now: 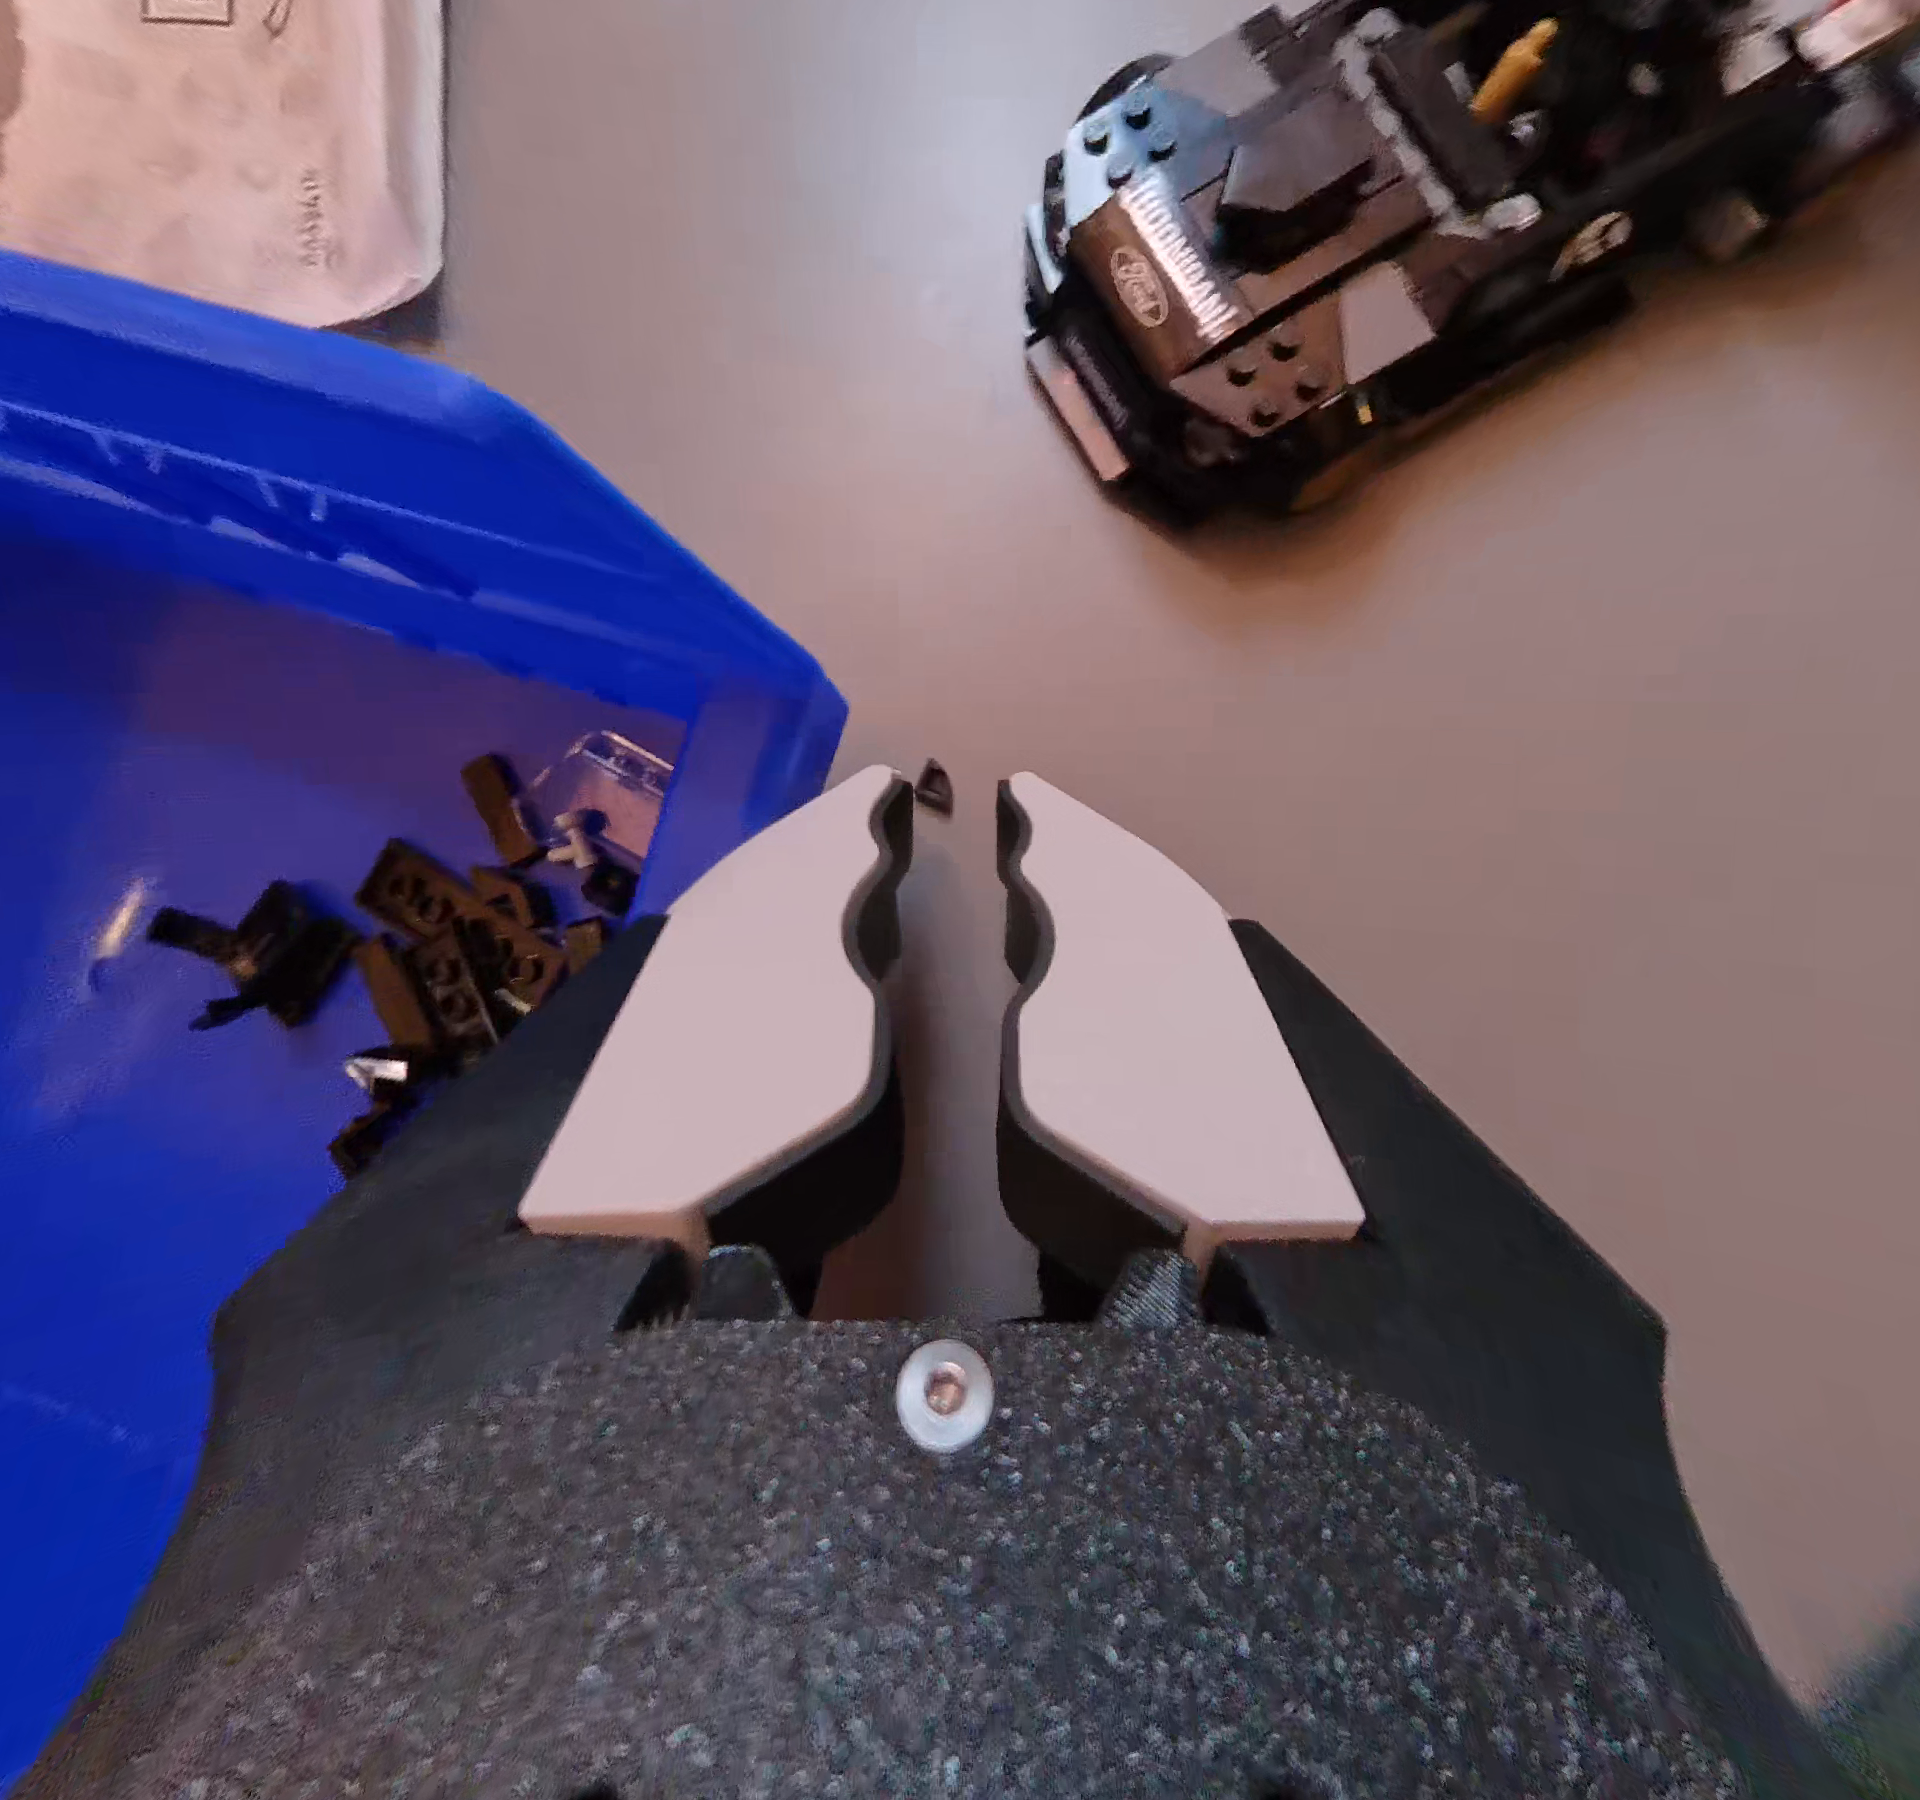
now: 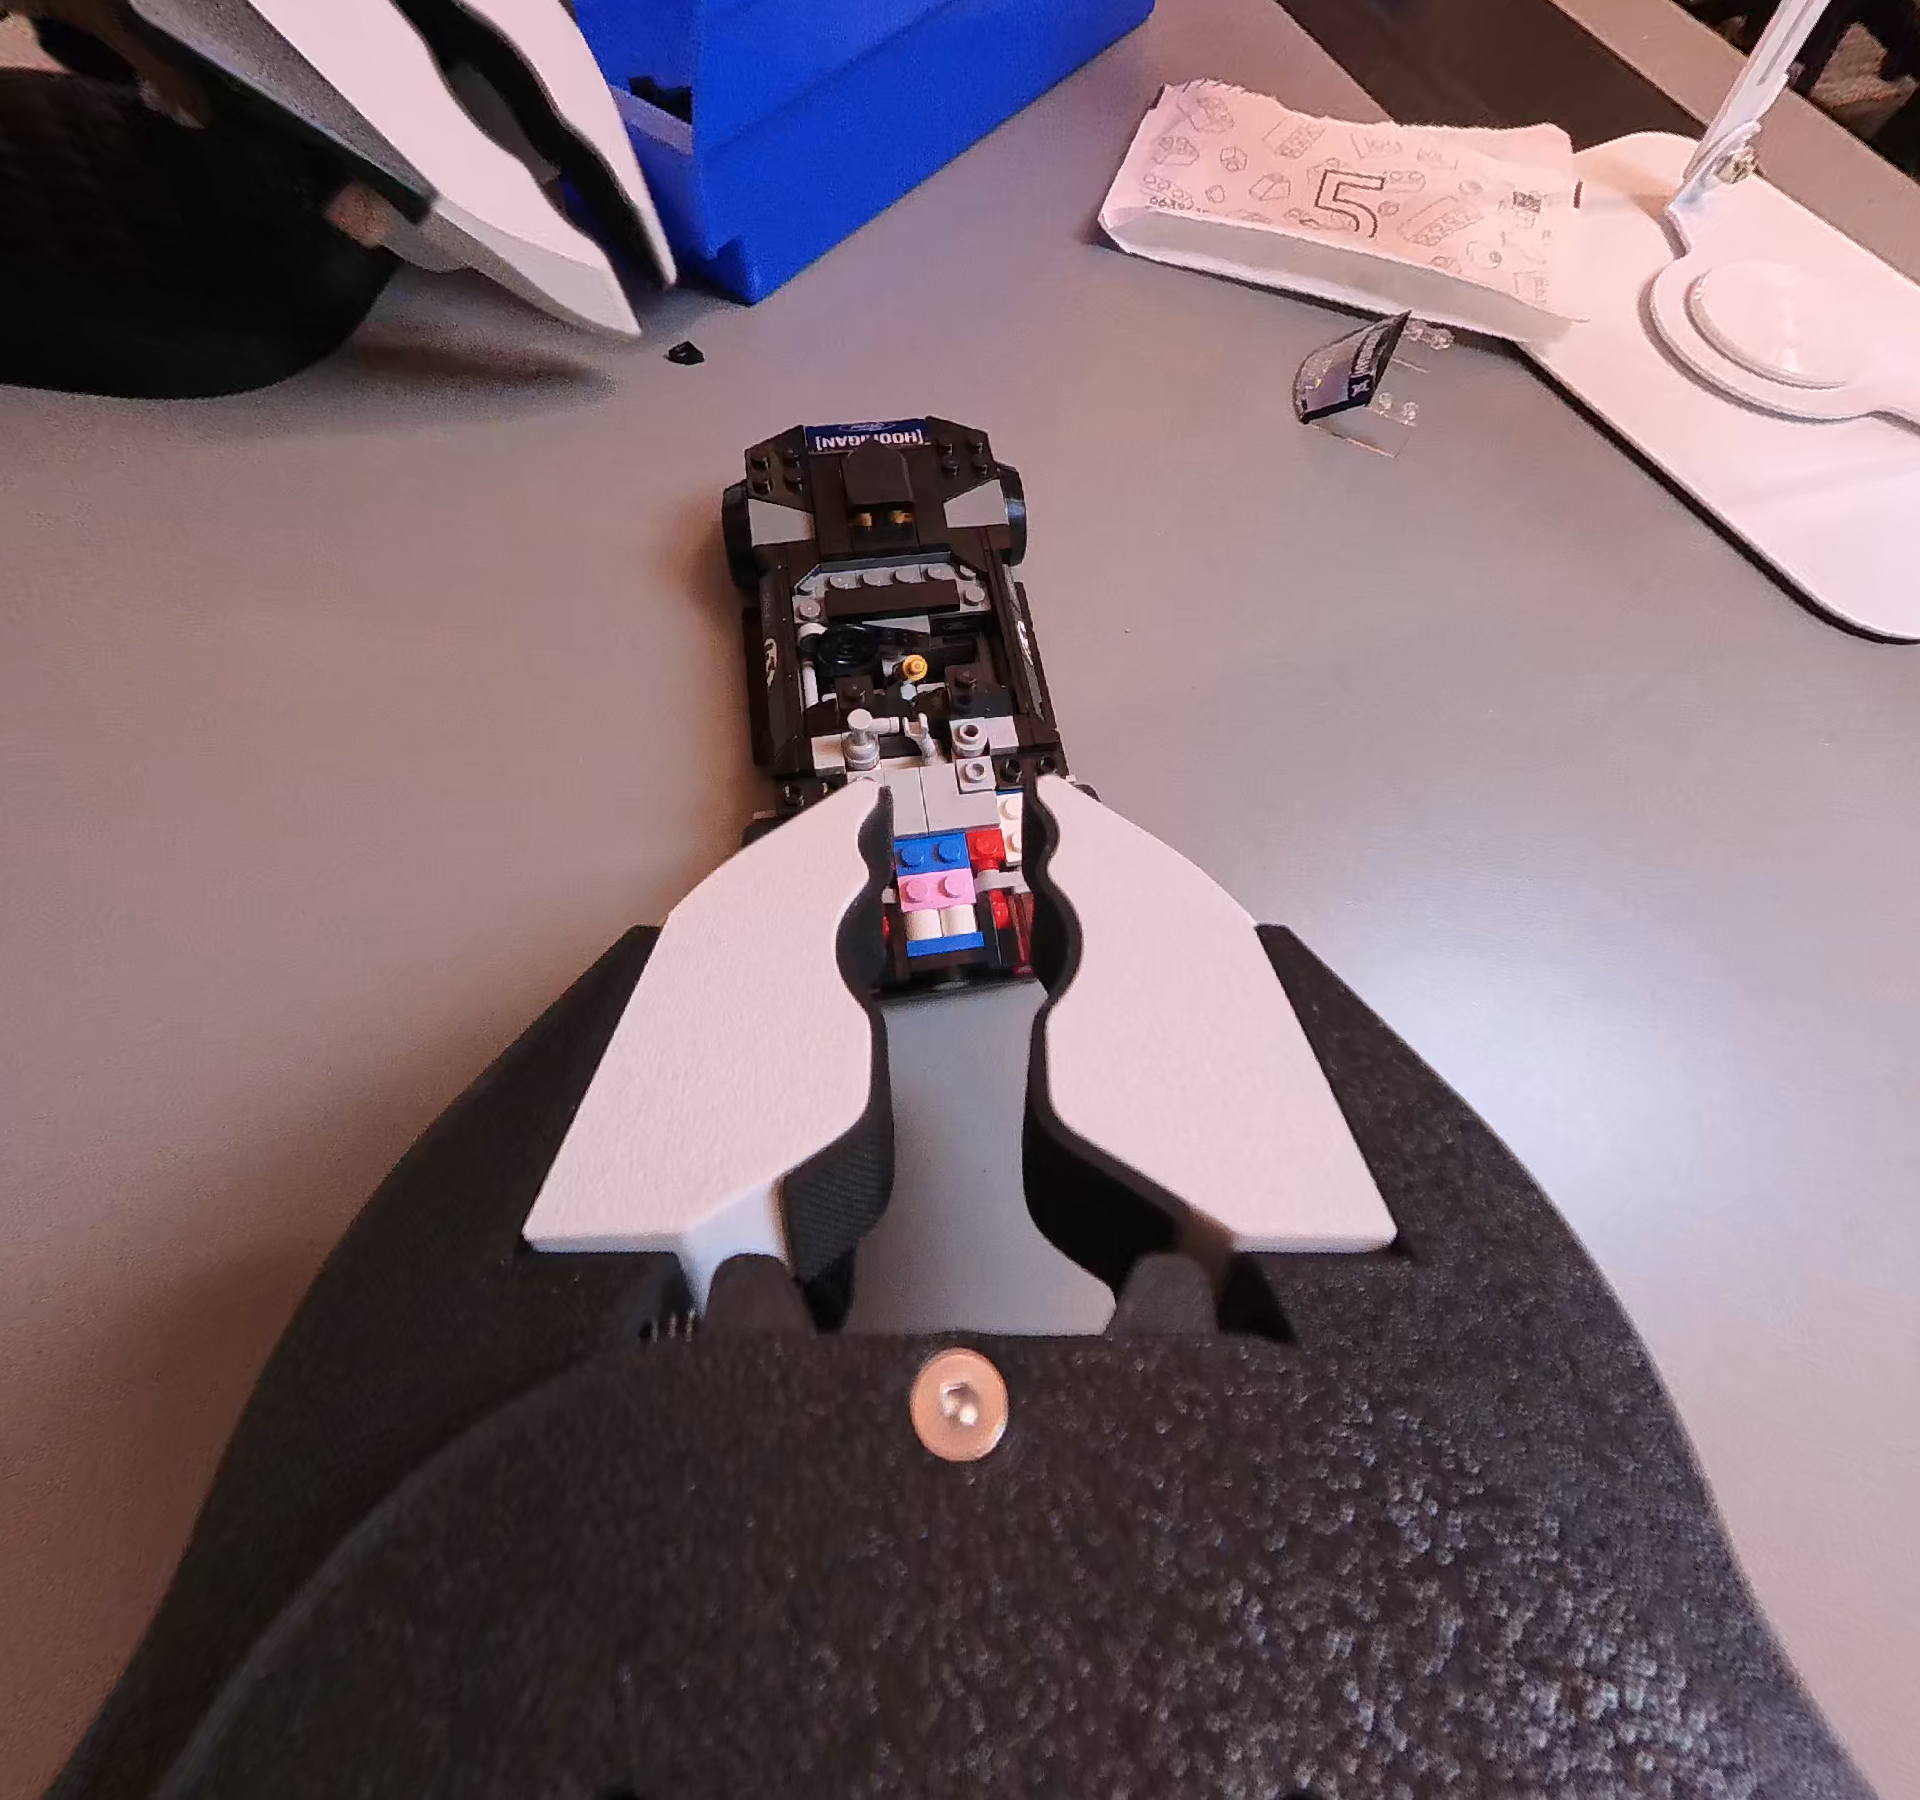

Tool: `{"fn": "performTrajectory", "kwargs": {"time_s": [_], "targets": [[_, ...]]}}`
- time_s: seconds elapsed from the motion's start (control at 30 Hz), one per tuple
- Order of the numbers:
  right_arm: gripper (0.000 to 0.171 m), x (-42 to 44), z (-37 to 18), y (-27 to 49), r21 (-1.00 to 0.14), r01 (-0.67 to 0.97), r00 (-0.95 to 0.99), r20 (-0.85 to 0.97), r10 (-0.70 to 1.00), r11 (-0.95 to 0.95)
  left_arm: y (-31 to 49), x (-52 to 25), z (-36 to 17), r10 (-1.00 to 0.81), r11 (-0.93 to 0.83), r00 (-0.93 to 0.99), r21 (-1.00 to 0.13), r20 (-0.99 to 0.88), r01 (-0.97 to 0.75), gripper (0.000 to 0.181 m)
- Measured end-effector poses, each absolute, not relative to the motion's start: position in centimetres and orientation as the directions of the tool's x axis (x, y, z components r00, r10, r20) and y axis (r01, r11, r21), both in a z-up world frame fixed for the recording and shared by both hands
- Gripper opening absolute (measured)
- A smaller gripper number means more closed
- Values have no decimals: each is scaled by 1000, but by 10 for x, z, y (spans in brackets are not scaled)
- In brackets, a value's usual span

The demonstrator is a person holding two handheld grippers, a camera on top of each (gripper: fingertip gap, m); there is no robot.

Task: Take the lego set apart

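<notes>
We see a white paper bag (image 2: 1340,202) lying flat on the grey table (image 2: 364,659), its far end touching a white stand base (image 2: 1787,420). Just beside the bag, nearer us, a clear piece (image 2: 1351,379) stands tilted.

A white paper bag (image 2: 1340,192) bears a large outlined digit; the lego car (image 2: 883,597) carries lettered stickers, seemingly including a brand badge.

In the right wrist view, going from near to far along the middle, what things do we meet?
Right claw gripping the car's rear → lego car → tiny black piece on the table → blue bin.
</notes>
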State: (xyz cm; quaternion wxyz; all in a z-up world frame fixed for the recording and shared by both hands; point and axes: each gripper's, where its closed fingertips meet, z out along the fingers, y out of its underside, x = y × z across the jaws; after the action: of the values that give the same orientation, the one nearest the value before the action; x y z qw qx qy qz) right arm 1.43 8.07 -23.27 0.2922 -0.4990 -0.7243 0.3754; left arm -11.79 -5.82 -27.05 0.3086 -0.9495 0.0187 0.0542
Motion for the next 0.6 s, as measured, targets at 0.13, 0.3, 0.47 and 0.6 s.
{"fn": "performTrajectory", "kwargs": {"time_s": [0.13,0.3,0.47,0.6], "targets": [[23,16,-231,82,-839,498,-331,50,942,220,-56,-118,-285,31,-837,995,-547,-95,-26,28],[23,18,-228,84,-844,492,-326,47,944,212,-53,-120,-286,53,-831,998,-555,-42,21,18],[23,19,-227,86,-846,491,-321,48,946,209,-54,-115,-287,41,-834,999,-550,13,42,8],[23,20,-225,86,-847,486,-319,56,946,214,-58,-113,-287,-3,-840,1000,-542,14,5,8]]}}
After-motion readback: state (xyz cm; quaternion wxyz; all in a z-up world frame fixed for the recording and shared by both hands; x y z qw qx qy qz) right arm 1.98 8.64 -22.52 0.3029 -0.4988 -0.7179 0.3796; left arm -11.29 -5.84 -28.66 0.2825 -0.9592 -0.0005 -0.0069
